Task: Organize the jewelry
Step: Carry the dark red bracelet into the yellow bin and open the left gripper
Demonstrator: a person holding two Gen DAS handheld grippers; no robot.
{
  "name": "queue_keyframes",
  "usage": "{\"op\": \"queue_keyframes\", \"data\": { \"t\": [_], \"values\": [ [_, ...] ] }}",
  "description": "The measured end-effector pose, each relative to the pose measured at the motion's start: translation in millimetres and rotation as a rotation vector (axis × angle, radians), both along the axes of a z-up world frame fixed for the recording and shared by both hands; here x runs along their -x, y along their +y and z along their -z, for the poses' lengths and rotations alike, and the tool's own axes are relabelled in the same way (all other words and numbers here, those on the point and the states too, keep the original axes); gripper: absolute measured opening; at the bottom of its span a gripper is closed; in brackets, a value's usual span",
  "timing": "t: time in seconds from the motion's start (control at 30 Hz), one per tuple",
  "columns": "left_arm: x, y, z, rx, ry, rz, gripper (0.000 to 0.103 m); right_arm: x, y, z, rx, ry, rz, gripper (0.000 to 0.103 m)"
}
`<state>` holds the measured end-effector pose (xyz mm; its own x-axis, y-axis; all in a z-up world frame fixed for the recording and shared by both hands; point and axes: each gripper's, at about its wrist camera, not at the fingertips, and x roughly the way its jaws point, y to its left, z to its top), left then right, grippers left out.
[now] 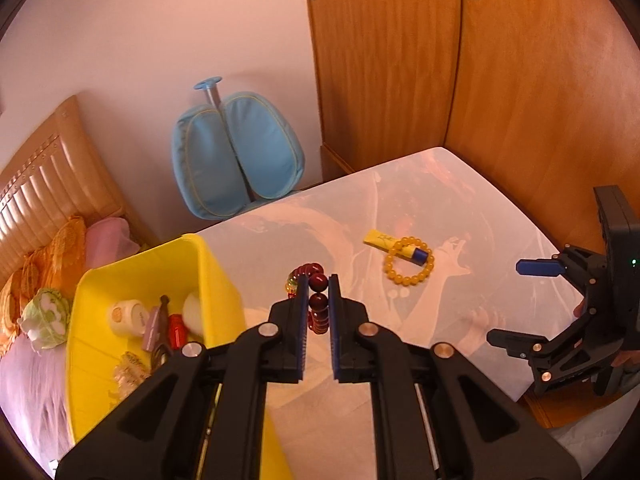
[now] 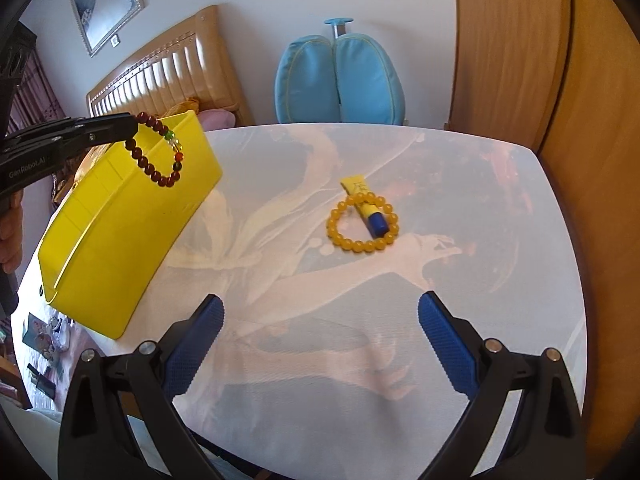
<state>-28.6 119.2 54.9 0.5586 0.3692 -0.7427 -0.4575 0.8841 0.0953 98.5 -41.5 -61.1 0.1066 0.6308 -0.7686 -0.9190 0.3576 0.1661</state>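
Note:
A dark red bead bracelet (image 1: 319, 304) with a few green and clear beads hangs in the air, pinched by my left gripper (image 1: 319, 282), which is shut on it. From the right wrist view the same red bracelet (image 2: 157, 155) dangles from the left gripper (image 2: 134, 123) above the yellow bin (image 2: 120, 232). A yellow bead bracelet (image 2: 362, 222) lies flat on the table, looped around a yellow tube with a blue cap (image 2: 368, 210). My right gripper (image 2: 320, 312) is open over the near part of the table, nothing between its fingers.
The yellow bin (image 1: 120, 264) holds a cream jar (image 1: 127, 316), a red item and other small things. A patterned white table (image 2: 440, 320) fills the view. A blue padded chair (image 2: 340, 80) stands behind it, a wooden wardrobe (image 1: 440, 60) at the right, a bed at the left.

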Motion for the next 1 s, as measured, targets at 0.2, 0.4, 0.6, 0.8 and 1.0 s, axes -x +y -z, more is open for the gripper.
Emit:
{"op": "queue_keyframes", "data": {
  "t": [0.2, 0.4, 0.6, 0.8, 1.0],
  "values": [
    [58.3, 27.9, -22.6, -0.029, -0.044, -0.058, 0.009, 41.1, 30.0, -34.5, -0.084, -0.043, -0.092, 0.099],
    [111.6, 66.7, -16.7, -0.016, -0.032, -0.036, 0.009, 97.0, 83.4, -63.1, -0.162, -0.035, -0.179, 0.099],
    [163.2, 113.1, 11.9, 0.058, 0.011, -0.040, 0.009, 165.1, 150.0, -63.2, -0.111, -0.052, -0.327, 0.099],
    [198.9, 137.6, 32.9, 0.101, 0.042, 0.005, 0.010, 216.6, 202.3, -48.0, -0.006, -0.094, -0.456, 0.099],
    [216.0, 135.5, 48.9, 0.150, 0.082, 0.082, 0.009, 240.9, 226.2, -34.0, 0.104, -0.160, -0.543, 0.099]
  ]
}}
